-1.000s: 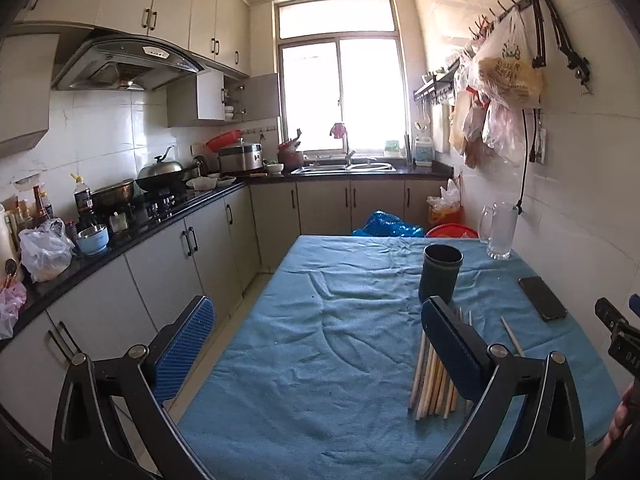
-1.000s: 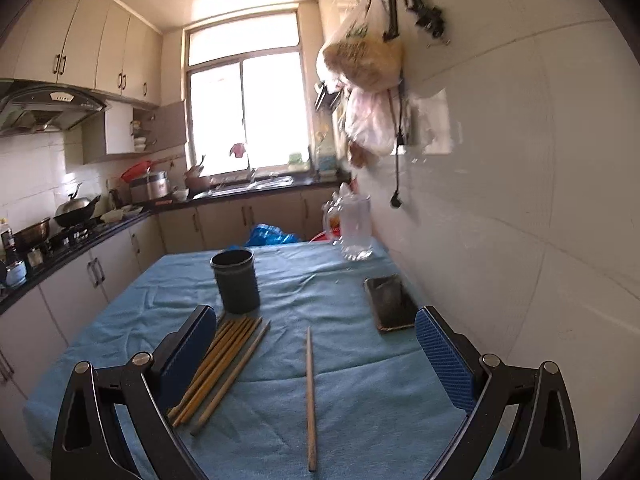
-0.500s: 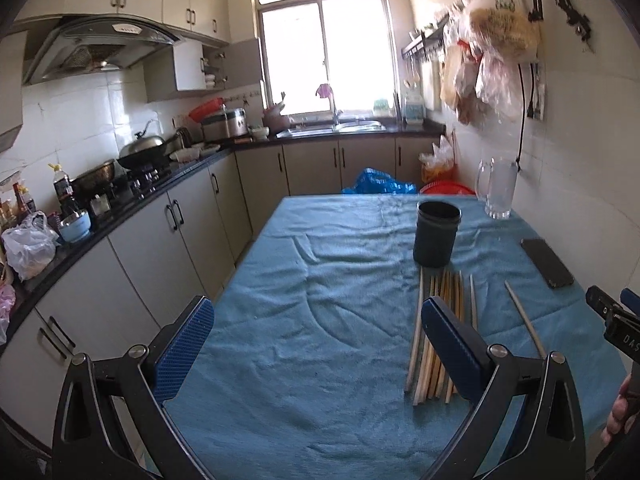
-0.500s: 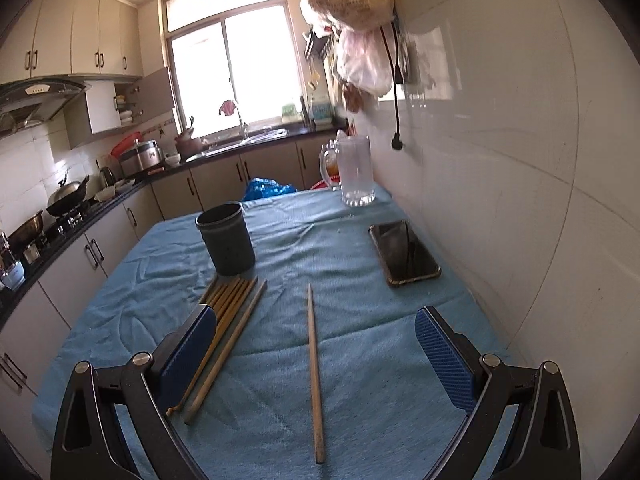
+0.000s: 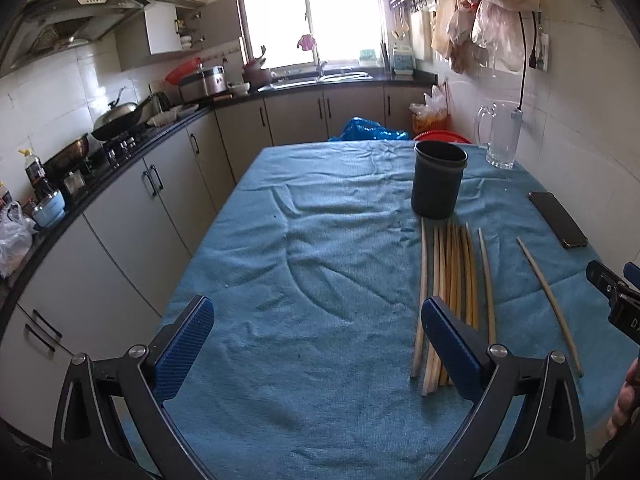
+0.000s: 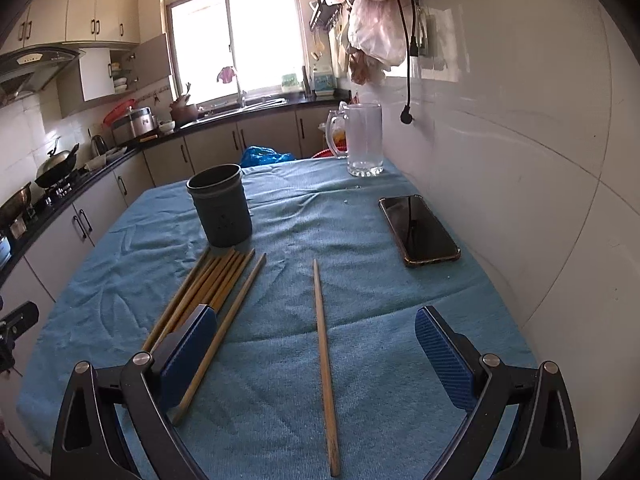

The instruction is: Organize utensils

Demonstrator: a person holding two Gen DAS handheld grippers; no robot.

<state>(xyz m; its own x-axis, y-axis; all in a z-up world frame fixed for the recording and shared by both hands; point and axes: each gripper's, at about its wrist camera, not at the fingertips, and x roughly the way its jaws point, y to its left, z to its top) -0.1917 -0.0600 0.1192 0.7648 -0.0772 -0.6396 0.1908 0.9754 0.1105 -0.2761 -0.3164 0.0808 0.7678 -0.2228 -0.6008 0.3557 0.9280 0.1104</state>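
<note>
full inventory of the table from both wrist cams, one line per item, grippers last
chopstick holder: 1, dark grey, upright mid-table, looks empty
chopstick bundle: several, exact count unclear, tan wood, flat on the cloth just in front of the holder
lone chopstick: 1, tan wood, flat, apart to the right of the bundle
phone: 1, black, face up near the wall
glass mug: 1, clear, far corner by the wall
tablecloth: 1, blue, covers the table
left gripper: blue pads, open, holds nothing
right gripper: blue pads, open, over the lone chopstick
</note>
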